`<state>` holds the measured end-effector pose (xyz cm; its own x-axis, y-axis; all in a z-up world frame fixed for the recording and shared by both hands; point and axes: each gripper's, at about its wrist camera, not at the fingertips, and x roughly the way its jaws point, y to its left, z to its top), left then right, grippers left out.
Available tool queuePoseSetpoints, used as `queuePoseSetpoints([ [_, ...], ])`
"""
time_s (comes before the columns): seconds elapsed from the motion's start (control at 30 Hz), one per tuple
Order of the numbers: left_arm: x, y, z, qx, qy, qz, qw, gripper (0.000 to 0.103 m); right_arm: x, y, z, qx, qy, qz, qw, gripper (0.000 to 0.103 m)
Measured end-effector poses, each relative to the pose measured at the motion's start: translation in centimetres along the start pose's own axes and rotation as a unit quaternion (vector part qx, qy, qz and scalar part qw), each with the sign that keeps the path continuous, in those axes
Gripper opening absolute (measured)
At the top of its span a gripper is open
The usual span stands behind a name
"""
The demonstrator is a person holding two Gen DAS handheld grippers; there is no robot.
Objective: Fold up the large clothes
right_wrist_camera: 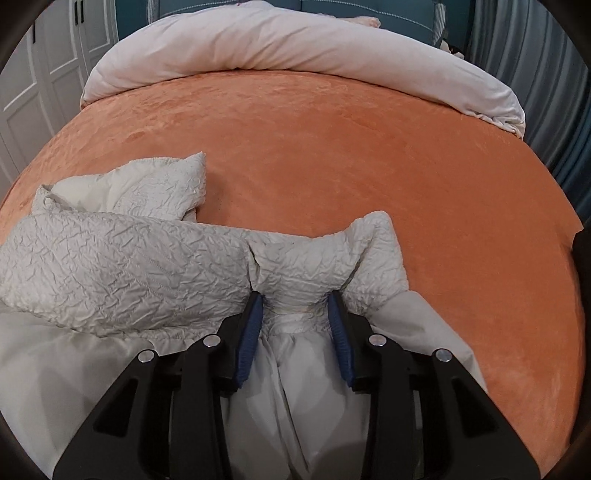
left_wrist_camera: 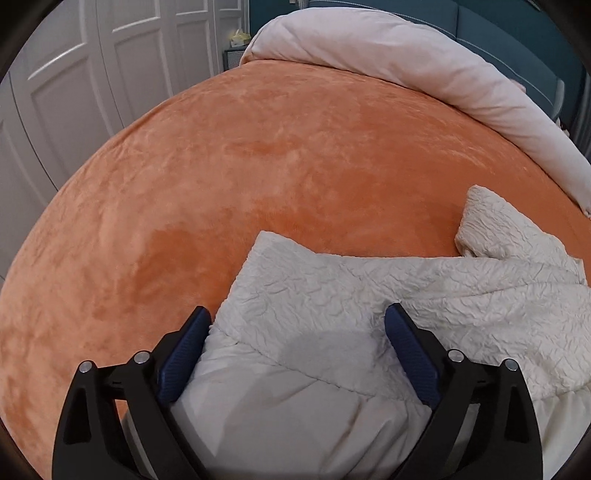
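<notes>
A cream crinkled garment with a smooth lining lies at the near edge of an orange bedspread. My left gripper is open, its blue-padded jaws wide apart over the garment's near left corner, fabric lying between them. In the right wrist view the same garment stretches left, one sleeve end lying behind it. My right gripper has its jaws partly closed, with a bunched fold of the garment filling the gap between them.
A rolled pale pink duvet lies across the far end of the bed. White wardrobe doors stand on the left. A teal headboard and grey curtains are behind the bed.
</notes>
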<state>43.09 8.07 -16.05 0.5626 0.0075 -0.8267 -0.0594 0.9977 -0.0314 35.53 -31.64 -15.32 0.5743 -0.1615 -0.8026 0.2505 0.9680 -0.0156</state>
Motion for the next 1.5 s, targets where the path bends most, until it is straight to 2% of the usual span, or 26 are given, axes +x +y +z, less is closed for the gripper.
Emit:
queuePoseSetpoints([
  [0.13, 0.6, -0.2, -0.2, -0.003, -0.009, 0.002, 1.0, 0.096, 0.3, -0.3, -0.3, 0.015, -0.012, 0.015, 1.0, 0.035],
  [0.27, 0.5, -0.7, -0.2, 0.003, -0.011, 0.015, 0.9998, 0.096, 0.0, 0.3, -0.4, 0.003, -0.02, -0.002, 1.0, 0.035],
  [0.33, -0.2, -0.5, -0.2, 0.002, -0.012, 0.015, 0.9998, 0.096, -0.1, 0.4, -0.1, -0.004, -0.01, -0.005, 1.0, 0.035],
  [0.4, -2.2, 0.2, -0.2, -0.001, -0.009, 0.013, 0.9999, 0.088, -1.9, 0.8, 0.9, -0.01, 0.016, -0.021, 1.0, 0.035],
  [0.43, -3.7, 0.8, -0.3, -0.006, -0.007, 0.002, 1.0, 0.086, -3.3, 1.0, 1.2, -0.005, 0.011, -0.009, 1.0, 0.029],
  [0.47, -5.9, 1.7, -0.7, -0.015, -0.013, -0.021, 0.9996, 0.085, -6.2, 1.6, 1.2, -0.002, -0.006, 0.034, 0.999, 0.026],
  [0.57, -12.2, 5.4, -3.3, -0.04, -0.035, -0.066, 0.9964, 0.088, -12.4, 4.8, 0.5, -0.035, -0.03, 0.095, 0.994, 0.026],
  [0.67, -15.5, 9.0, -6.9, -0.083, -0.017, -0.08, 0.9931, 0.09, -14.4, 8.6, -0.4, -0.057, -0.01, 0.143, 0.988, 0.022],
  [0.73, -16.6, 11.6, -9.8, -0.128, 0.009, -0.083, 0.9882, 0.09, -14.3, 11.3, -0.9, -0.07, 0.003, 0.153, 0.986, 0.018],
  [0.83, -17.1, 13.7, -12.8, -0.174, 0.026, -0.098, 0.9795, 0.089, -12.9, 14.2, -1.5, -0.098, 0.029, 0.141, 0.985, 0.016],
  [0.9, -16.4, 14.3, -14.3, -0.199, 0.047, -0.127, 0.9705, 0.089, -10.2, 15.4, -2.6, -0.094, 0.081, 0.148, 0.981, 0.014],
  [0.93, -15.7, 14.3, -15.1, -0.214, 0.063, -0.147, 0.9637, 0.089, -9.5, 15.4, -2.9, -0.09, 0.091, 0.147, 0.981, 0.014],
  [1.03, -14.0, 13.6, -16.0, -0.235, 0.083, -0.171, 0.9533, 0.089, -7.8, 15.3, -4.6, -0.077, 0.096, 0.148, 0.981, 0.012],
  [1.07, -13.8, 13.1, -15.8, -0.235, 0.072, -0.164, 0.9552, 0.089, -7.5, 15.3, -4.9, -0.072, 0.097, 0.149, 0.981, 0.012],
  [1.13, -13.6, 12.1, -15.2, -0.224, 0.053, -0.173, 0.9575, 0.089, -7.3, 15.5, -5.3, -0.076, 0.095, 0.144, 0.982, 0.011],
  [1.2, -12.6, 10.9, -14.5, -0.228, 0.052, -0.182, 0.9551, 0.088, -7.2, 15.8, -5.6, -0.082, 0.094, 0.138, 0.983, 0.011],
  [1.23, -12.2, 10.4, -14.3, -0.232, 0.052, -0.19, 0.9524, 0.084, -7.1, 15.9, -5.7, -0.084, 0.092, 0.136, 0.983, 0.011],
  [1.3, -12.2, 9.3, -13.5, -0.235, 0.054, -0.215, 0.9465, 0.054, -7.0, 16.0, -6.0, -0.086, 0.088, 0.135, 0.983, 0.011],
  [1.33, -13.0, 8.5, -12.8, -0.226, 0.042, -0.233, 0.945, 0.045, -7.0, 15.8, -6.2, -0.085, 0.087, 0.136, 0.983, 0.011],
  [1.37, -13.6, 7.9, -12.2, -0.213, 0.033, -0.24, 0.9465, 0.024, -6.7, 15.5, -5.9, -0.08, 0.087, 0.141, 0.983, 0.011],
  [1.4, -14.5, 7.2, -11.6, -0.196, 0.024, -0.241, 0.9504, 0.016, -6.5, 15.3, -5.8, -0.078, 0.086, 0.144, 0.983, 0.011],
  [1.5, -19.3, 4.0, -9.5, -0.13, -0.02, -0.244, 0.9608, 0.011, -6.0, 14.9, -5.6, -0.064, 0.086, 0.161, 0.981, 0.01],
])
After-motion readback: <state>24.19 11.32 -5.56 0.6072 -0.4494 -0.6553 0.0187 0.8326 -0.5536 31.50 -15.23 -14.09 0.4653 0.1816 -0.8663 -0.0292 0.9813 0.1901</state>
